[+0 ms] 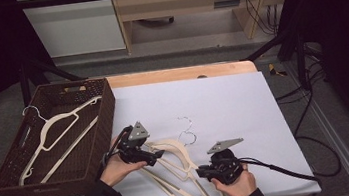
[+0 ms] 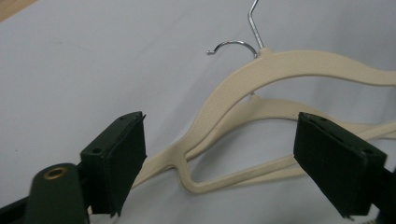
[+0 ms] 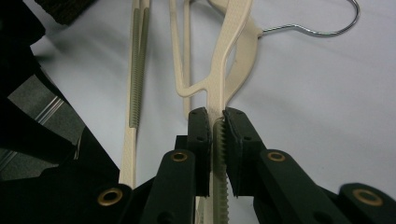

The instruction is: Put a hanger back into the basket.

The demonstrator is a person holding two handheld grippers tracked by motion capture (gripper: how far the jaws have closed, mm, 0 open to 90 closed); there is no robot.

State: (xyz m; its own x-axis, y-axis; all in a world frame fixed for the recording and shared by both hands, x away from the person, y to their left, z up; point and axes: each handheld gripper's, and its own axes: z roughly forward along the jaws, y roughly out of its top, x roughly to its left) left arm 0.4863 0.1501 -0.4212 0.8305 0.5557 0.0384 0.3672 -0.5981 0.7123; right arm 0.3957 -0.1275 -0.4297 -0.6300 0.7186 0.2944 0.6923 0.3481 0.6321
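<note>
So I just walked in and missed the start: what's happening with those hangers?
A person is sorting cream hangers at a table with handheld tongs. The right tongs are clamped on the arm of one hanger in the pile on the white sheet. The left tongs stand open over the stacked hangers, not gripping yet. Another hanger already lies in the brown basket at the left.

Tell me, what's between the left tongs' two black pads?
Between the open left tongs, in the left gripper view, lies the shoulder bend of the cream hangers on the white sheet, not yet pinched.
</note>
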